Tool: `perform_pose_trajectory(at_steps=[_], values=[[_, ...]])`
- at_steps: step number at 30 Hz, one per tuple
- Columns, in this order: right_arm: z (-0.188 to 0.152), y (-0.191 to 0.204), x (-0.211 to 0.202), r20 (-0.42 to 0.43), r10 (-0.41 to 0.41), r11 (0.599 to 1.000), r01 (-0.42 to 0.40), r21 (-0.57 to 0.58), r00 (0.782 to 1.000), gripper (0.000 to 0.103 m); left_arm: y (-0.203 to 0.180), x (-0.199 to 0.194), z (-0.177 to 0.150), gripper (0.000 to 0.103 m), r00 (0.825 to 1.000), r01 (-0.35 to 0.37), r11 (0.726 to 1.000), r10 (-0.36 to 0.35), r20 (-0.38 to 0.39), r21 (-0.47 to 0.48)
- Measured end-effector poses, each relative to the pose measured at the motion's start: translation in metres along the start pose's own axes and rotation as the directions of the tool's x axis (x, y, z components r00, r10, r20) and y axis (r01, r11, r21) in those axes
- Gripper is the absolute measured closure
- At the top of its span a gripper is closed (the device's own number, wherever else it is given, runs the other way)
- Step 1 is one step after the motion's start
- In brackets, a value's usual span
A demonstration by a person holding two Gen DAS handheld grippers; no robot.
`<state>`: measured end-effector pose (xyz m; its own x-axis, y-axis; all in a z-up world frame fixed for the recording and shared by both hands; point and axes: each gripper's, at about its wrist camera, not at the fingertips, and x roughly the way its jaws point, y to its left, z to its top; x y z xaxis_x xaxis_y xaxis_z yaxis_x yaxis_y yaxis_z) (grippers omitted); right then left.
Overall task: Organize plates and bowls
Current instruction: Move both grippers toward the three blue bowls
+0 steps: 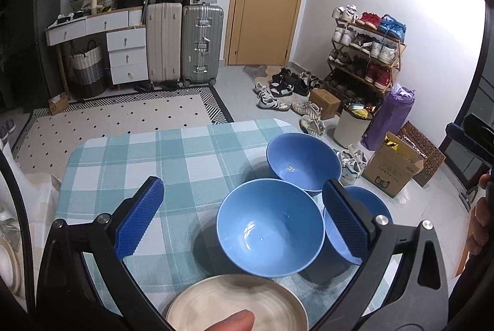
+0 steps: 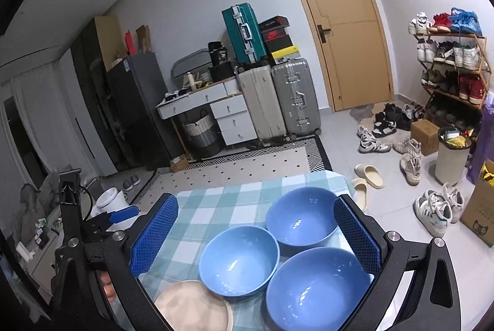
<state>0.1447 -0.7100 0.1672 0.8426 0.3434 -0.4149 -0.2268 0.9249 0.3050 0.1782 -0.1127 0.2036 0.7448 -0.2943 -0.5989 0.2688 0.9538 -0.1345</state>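
The cream plate point(image 1: 237, 303) is cut off by the bottom edge of the left wrist view, with a fingertip point(image 1: 230, 321) over its near rim, so whether it is lifted or lying on the checked worktop point(image 1: 129, 158) cannot be told; in the right wrist view the same plate point(image 2: 194, 307) shows at the lower left, partly behind the tool's frame. The left tool point(image 1: 244, 216) hangs released, its blue pads spread wide and holding nothing, and its right pad covers part of the right-hand blue bowl point(image 1: 367, 201). Three blue bowls stand upright and empty on the teal-and-white cloth, mouths up, clustered toward the right end of the worktop: the nearer middle bowl point(image 1: 270, 227) just beyond the plate, the far bowl point(image 1: 304, 161) behind it, rims close or touching. From the right wrist view the bowl next to the plate point(image 2: 239, 260) overlaps the plate's edge, the far bowl point(image 2: 301, 219) sits behind, and the nearest bowl point(image 2: 316, 287) lies between the pads of the right tool point(image 2: 256, 238), which is also spread open and gripping nothing
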Motion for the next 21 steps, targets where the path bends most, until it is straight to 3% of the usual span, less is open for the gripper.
perform_pose_trajectory(at_steps=[21], values=[[-0.020,-0.090,0.113,-0.174,-0.161,0.982,0.176,0.075,0.972,0.001,-0.013,0.157,0.030,0.001,0.985,0.025,1.000,-0.024,-0.172,0.000]])
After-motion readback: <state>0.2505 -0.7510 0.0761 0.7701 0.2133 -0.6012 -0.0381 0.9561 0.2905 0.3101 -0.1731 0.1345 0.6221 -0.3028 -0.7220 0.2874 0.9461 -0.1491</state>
